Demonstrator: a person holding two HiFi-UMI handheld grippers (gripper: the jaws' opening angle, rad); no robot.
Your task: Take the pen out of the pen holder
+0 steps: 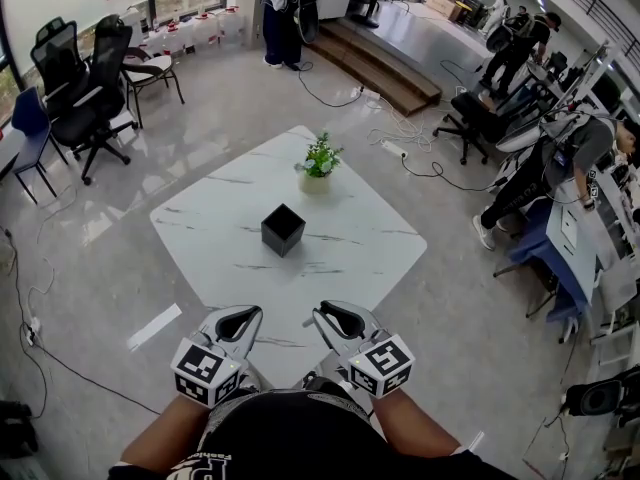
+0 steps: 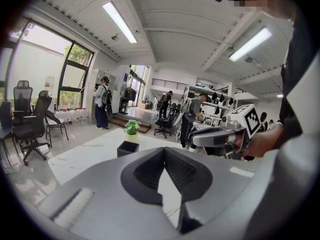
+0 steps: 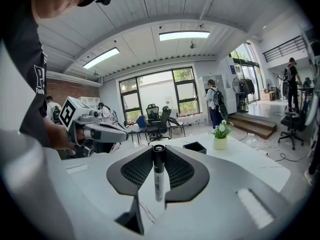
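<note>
The black cube pen holder stands near the middle of the white marble table, next to a small potted plant. Both grippers hover over the table's near corner, close to my body and well short of the holder. My right gripper is shut on a pen with a white barrel and black cap, held upright between the jaws. The pen does not show in the head view, where the right gripper points toward the table. My left gripper is shut with nothing in it; the holder lies beyond it.
Black office chairs stand at the far left. Cables trail on the floor behind the table. People work at desks on the right, and a person stands by the steps at the back.
</note>
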